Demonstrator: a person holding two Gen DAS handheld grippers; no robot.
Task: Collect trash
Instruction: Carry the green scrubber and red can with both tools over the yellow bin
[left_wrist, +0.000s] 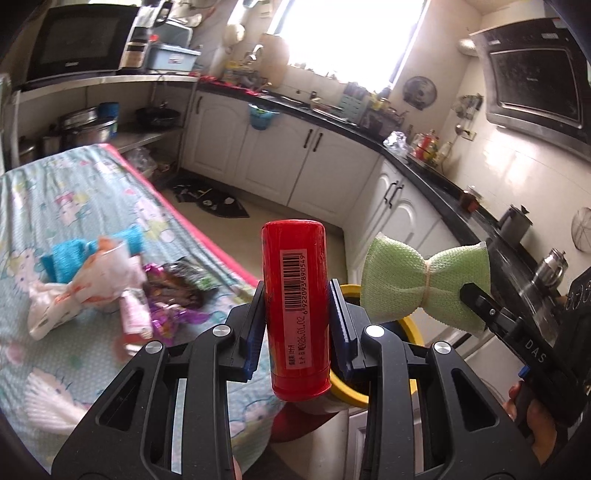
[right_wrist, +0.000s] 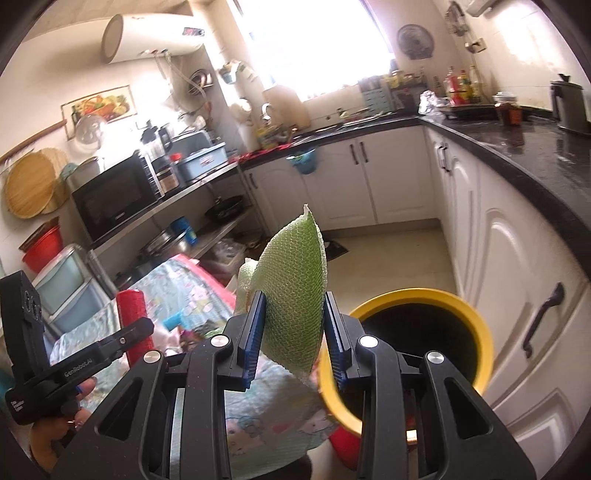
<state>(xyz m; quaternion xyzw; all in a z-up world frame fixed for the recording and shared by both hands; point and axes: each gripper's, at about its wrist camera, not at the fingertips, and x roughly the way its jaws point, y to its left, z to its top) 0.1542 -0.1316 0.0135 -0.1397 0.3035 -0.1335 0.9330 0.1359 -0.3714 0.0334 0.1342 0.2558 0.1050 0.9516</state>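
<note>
My left gripper (left_wrist: 297, 325) is shut on a red cylindrical can (left_wrist: 295, 310) with a barcode label, held upright beside the table's edge. The can also shows in the right wrist view (right_wrist: 133, 325). My right gripper (right_wrist: 294, 328) is shut on a green mesh sponge (right_wrist: 291, 295) tied in the middle like a bow; it also shows in the left wrist view (left_wrist: 424, 280). A yellow-rimmed trash bin (right_wrist: 476, 325) stands open just right of and below the sponge; its rim shows behind the left fingers (left_wrist: 410, 325). Wrappers and a crumpled bag (left_wrist: 122, 291) lie on the table.
The table has a light patterned cloth (left_wrist: 74, 206). A blue item (left_wrist: 70, 254) lies behind the wrappers. White cabinets (right_wrist: 517, 280) with a black counter (right_wrist: 535, 155) run along the right. Shelves with a microwave (right_wrist: 114, 199) stand at the left. A red bucket (right_wrist: 343, 443) sits under the bin.
</note>
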